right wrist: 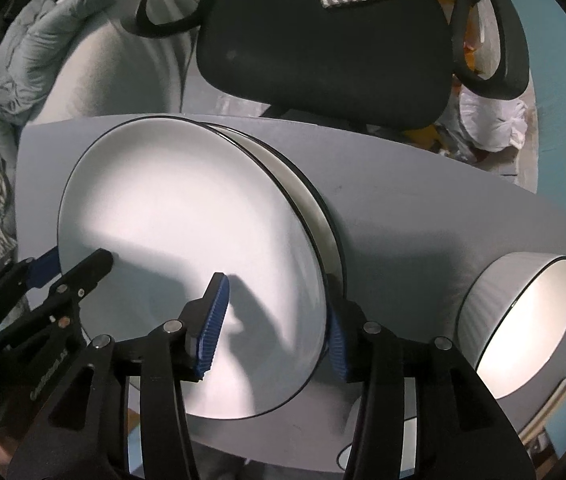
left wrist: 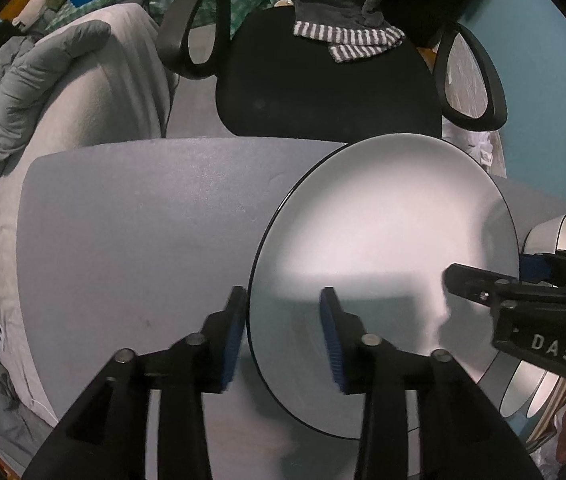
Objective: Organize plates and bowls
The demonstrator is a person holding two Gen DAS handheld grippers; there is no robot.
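Round glossy white plate [right wrist: 187, 216], thin black rim; left tongs [left wrist: 283, 340], right tongs [right wrist: 275, 328] half-open, ribbed blue pads clear of its edge.

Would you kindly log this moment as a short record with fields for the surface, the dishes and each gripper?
surface: grey table
top plate: white, dark rim, on a stack
lower plate: edge showing beneath, on the right
bowl: white inside, right of the plates
left gripper: fingers astride the top plate's left rim, not pressing
right gripper: fingers astride its right rim, not pressing
background: black office chair
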